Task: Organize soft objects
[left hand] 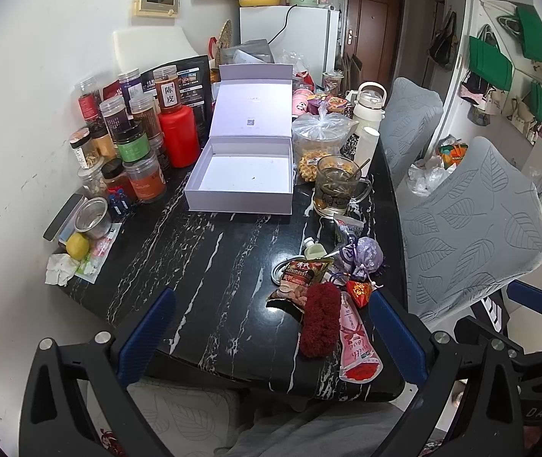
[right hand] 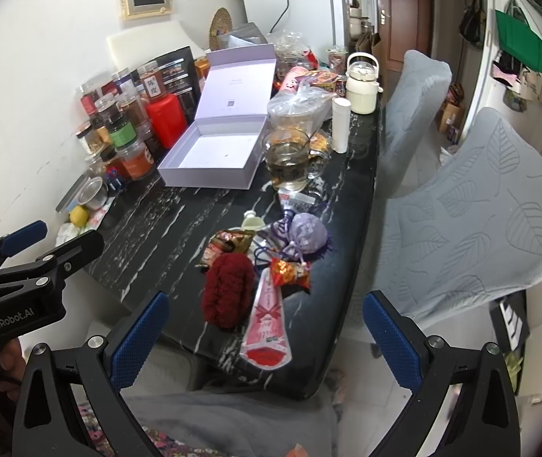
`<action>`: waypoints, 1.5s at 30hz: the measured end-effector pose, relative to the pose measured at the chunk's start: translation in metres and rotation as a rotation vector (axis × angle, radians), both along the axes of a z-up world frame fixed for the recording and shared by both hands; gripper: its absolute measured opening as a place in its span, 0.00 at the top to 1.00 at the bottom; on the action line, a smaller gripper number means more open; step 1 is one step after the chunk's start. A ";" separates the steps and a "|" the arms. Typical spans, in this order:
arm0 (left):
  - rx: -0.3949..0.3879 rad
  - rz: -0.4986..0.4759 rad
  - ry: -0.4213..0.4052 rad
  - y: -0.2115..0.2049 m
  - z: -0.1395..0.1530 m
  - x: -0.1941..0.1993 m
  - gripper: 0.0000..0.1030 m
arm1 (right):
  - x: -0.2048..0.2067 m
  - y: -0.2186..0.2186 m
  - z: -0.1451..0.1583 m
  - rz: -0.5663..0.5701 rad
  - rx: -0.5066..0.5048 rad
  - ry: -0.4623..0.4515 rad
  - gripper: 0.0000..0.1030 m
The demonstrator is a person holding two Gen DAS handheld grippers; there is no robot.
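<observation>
Fuzzy red scrunchie (right hand: 228, 290) lies on veined black marble table (right hand: 164, 221); both tongs (left hand: 271, 337) (right hand: 265, 337) gape empty.

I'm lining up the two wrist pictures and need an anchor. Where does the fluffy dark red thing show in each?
Left wrist: the fluffy dark red thing lies low, right of centre, near the table's front edge.
Right wrist: it lies just left of centre, lower half.
Shared landmark: the pink pouch touching its right side.
</observation>
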State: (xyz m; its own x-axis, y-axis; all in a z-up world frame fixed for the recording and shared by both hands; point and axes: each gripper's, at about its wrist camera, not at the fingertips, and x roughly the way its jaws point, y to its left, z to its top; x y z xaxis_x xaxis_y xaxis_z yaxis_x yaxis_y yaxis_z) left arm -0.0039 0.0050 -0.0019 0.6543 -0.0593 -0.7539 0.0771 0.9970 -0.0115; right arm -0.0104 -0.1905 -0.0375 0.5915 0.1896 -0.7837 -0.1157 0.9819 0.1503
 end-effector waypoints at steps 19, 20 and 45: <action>0.000 0.001 0.001 0.002 0.000 0.001 0.00 | -0.002 0.001 0.001 0.001 -0.002 -0.001 0.00; 0.000 0.000 0.001 0.002 0.000 0.001 0.00 | -0.001 0.001 0.001 0.001 -0.001 0.000 0.00; 0.042 -0.011 0.088 -0.002 -0.029 -0.004 0.00 | -0.003 0.005 -0.035 0.073 0.027 0.099 0.00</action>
State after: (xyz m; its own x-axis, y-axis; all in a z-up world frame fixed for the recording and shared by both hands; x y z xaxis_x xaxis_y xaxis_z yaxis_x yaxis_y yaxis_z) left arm -0.0080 0.0027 -0.0311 0.5851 -0.0333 -0.8103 0.0882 0.9958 0.0228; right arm -0.0136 -0.1855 -0.0727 0.4952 0.2514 -0.8316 -0.1696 0.9668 0.1912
